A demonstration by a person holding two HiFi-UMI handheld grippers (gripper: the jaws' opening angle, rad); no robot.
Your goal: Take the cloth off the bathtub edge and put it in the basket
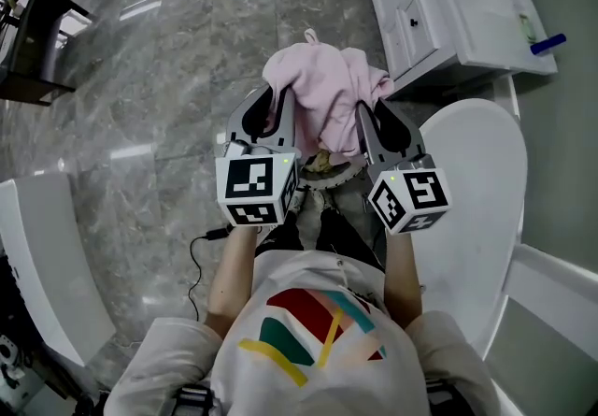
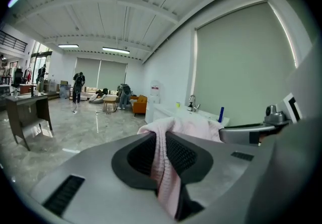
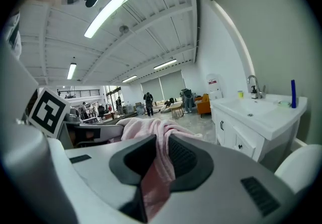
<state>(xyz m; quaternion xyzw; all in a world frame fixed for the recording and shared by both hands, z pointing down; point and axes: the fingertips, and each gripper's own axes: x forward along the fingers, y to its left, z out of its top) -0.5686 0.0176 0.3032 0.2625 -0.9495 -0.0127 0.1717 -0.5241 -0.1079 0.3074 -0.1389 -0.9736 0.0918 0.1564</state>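
1. The cloth is pale pink, thick and soft, bunched into loose rounded folds, with a small tip poking up at its far edge
2. It hangs in the air between the two grippers, in front of the person's torso and above the grey marbled floor
3. The left gripper has its fingers pinching one side of the cloth; in the left gripper view a narrow pink fold with a fine ribbed weave runs down between the dark pads
4. The right gripper pinches the other side in the same way; in the right gripper view the fold looks a deeper pink where it is squeezed, and paler where it piles up beyond the fingers
5. The white bathtub curves along the person's right, apart from the cloth, with a white vanity further off
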